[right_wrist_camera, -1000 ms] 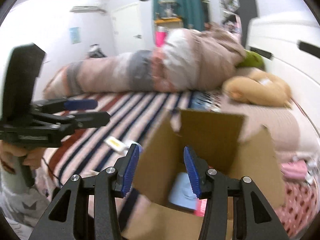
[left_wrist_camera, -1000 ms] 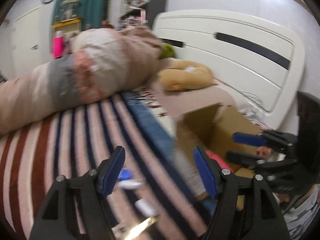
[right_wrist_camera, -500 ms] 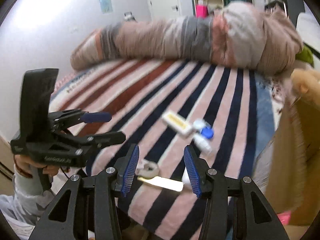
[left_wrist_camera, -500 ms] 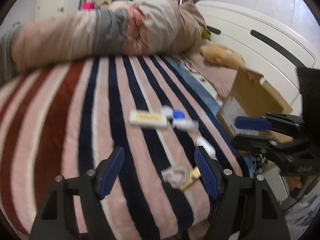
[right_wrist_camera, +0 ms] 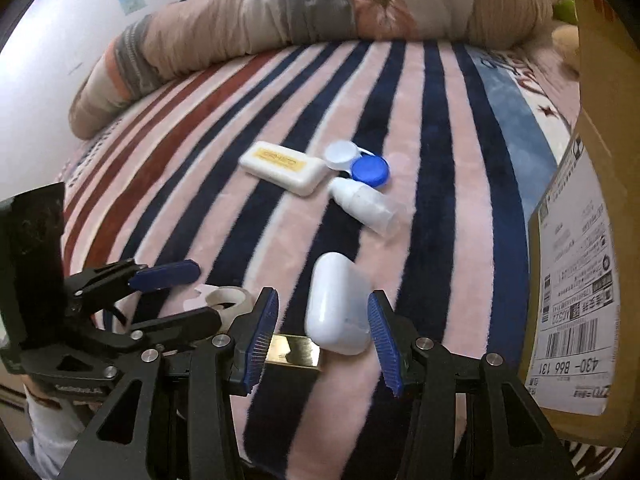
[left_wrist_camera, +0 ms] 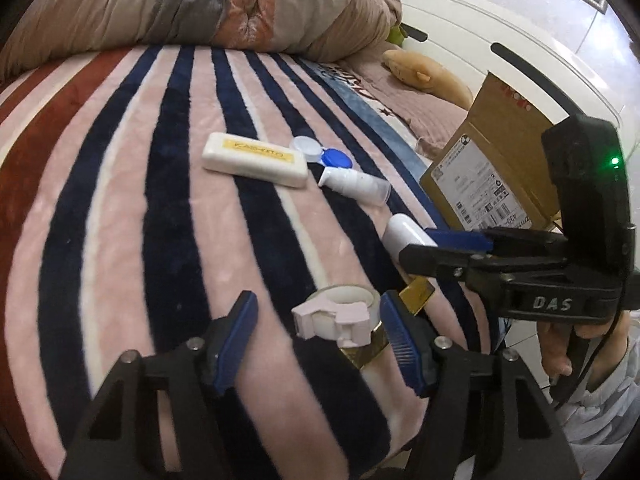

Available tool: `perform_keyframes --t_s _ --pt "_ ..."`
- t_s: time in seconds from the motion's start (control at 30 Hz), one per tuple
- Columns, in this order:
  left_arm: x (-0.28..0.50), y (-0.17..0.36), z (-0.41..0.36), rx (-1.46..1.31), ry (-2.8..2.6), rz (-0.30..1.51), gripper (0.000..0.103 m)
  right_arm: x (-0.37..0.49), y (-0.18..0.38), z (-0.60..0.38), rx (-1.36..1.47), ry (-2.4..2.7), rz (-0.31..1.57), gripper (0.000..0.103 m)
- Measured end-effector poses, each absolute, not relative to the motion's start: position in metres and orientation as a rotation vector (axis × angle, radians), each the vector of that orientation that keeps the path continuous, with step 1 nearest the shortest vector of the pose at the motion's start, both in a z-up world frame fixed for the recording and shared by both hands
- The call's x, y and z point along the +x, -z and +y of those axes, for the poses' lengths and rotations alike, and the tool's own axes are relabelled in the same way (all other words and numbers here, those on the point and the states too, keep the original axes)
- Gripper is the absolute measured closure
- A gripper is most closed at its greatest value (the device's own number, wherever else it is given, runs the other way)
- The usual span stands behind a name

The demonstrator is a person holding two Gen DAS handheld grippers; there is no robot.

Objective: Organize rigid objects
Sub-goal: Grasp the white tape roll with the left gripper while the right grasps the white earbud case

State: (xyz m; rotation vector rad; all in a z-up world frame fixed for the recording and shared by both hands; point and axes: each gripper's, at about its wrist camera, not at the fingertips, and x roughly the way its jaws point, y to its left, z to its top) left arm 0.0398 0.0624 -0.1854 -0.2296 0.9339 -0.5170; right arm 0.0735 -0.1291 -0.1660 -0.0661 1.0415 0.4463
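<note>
On the striped blanket [left_wrist_camera: 120, 200] lies a white tape dispenser [left_wrist_camera: 336, 316] between the pads of my left gripper [left_wrist_camera: 318, 336]. The jaws are closing and the pads stand off it. My right gripper [right_wrist_camera: 324, 338] straddles a white earbud case [right_wrist_camera: 336, 304], open, with its right pad almost at the case's side. A gold bar [right_wrist_camera: 292, 350] lies under both, partly hidden. Further off are a white box with a yellow label [left_wrist_camera: 254, 160], a blue-and-clear lens case [left_wrist_camera: 320, 154] and a small white spray bottle [left_wrist_camera: 354, 186]. Each gripper shows in the other's view: the right gripper [left_wrist_camera: 424, 248], the left gripper [right_wrist_camera: 206, 292].
An open cardboard box [left_wrist_camera: 492, 160] with a shipping label stands on the right of the bed. A rolled duvet [left_wrist_camera: 200, 0] lies along the far side. A tan plush toy [left_wrist_camera: 428, 76] rests near the white headboard [left_wrist_camera: 520, 64]. A hand [left_wrist_camera: 560, 344] holds the right gripper.
Both grippers came down from the cardboard box to the items on the blanket. The left now brackets the tape dispenser with narrower jaws, the right brackets the earbud case.
</note>
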Motion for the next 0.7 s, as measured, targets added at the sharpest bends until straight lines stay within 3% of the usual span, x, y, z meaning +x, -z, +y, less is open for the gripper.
perform_keyframes --t_s 0.6,0.7 --pt "0.046 0.189 0.064 -0.215 0.544 0.95 0.044 0.08 0.176 -0.13 -0.067 -0.433 1.082 0.06" --pt "0.044 0.19 0.064 -0.236 0.547 0.956 0.05 0.081 0.183 -0.133 -0.038 -0.442 1.105 0.06"
